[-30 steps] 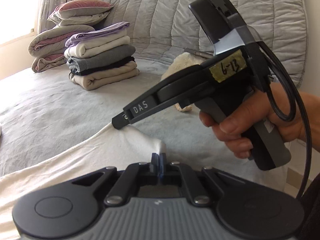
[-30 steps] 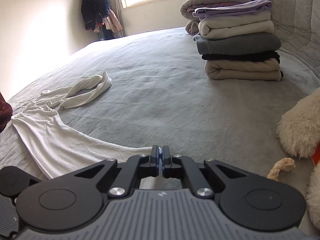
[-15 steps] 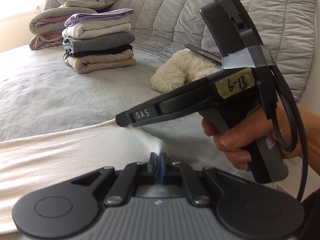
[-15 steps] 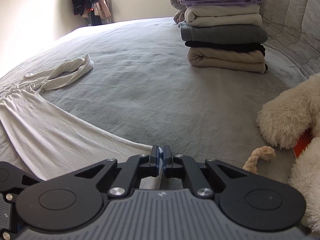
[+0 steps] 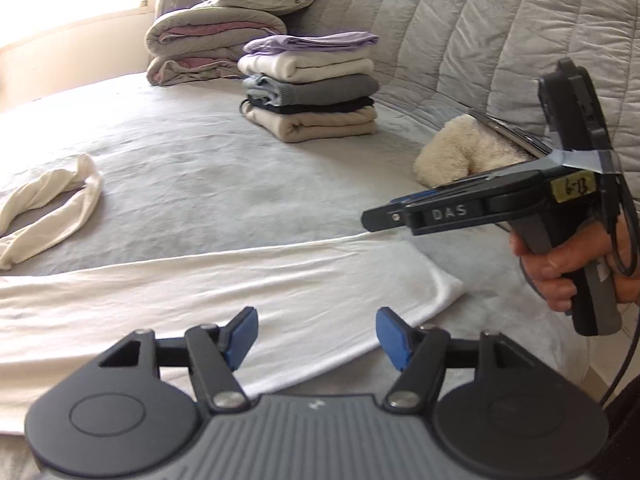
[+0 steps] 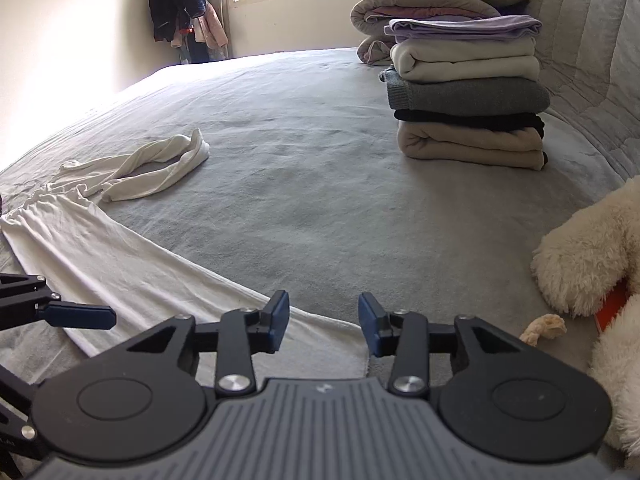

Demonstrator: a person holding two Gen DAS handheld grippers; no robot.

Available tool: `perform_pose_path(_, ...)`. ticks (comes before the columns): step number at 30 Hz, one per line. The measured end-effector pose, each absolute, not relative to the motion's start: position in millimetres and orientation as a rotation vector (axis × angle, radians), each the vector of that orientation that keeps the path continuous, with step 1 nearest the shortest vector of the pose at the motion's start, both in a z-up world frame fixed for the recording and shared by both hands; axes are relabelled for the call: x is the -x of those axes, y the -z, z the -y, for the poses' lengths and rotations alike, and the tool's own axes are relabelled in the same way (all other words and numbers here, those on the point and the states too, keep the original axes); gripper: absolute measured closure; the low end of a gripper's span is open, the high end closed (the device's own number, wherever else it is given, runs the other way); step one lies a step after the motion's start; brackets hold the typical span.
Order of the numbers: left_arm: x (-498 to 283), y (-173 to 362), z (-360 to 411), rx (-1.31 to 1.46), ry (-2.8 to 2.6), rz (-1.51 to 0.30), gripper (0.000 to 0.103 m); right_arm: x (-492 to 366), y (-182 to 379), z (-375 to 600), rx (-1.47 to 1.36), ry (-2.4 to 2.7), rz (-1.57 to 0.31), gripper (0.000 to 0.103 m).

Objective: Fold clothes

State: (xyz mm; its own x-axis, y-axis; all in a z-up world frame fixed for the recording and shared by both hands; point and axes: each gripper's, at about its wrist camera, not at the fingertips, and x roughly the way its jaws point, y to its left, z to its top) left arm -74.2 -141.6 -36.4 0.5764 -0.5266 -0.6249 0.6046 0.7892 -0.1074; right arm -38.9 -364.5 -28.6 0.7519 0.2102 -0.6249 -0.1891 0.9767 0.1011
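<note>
A long white garment (image 5: 224, 280) lies flat across the grey bed, its hem corner at the right. Its twisted sleeve (image 5: 52, 208) curls on the bed at the left. My left gripper (image 5: 316, 336) is open and empty just above the garment's near edge. My right gripper (image 6: 324, 322) is open and empty over the hem edge (image 6: 332, 336). The right gripper also shows in the left wrist view (image 5: 384, 220), beyond the hem corner. The garment (image 6: 120, 264) and sleeve (image 6: 160, 164) show in the right wrist view too.
A stack of folded clothes (image 5: 312, 92) stands at the back of the bed (image 5: 240, 168), with pillows (image 5: 216, 36) behind it. A cream plush toy (image 6: 592, 256) lies at the right. A quilted headboard (image 5: 480, 40) rises behind.
Both grippers have opened and let go of the garment's hem. The garment now lies flat on the bed, and both grippers have drawn back and apart.
</note>
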Motion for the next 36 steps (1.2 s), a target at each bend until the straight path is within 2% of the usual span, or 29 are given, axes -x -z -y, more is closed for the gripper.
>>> perform_pose_path(18, 18, 46, -101, -0.025, 0.007, -0.720, 0.031, 40, 34, 191, 0.122, -0.678, -0.635, 0.057)
perform_pose_path(31, 5, 54, -234, 0.245, -0.317, -0.630, 0.033, 33, 60, 96, 0.249, -0.887, -0.667, 0.057)
perform_pose_path(34, 1, 56, -252, 0.299, -0.360, -0.607, 0.037, 28, 62, 87, 0.265, -0.882, -0.648, 0.063)
perform_pose_path(36, -3, 57, -261, 0.328, -0.383, -0.597, 0.051, 24, 64, 82, 0.258, -0.874, -0.641, 0.066)
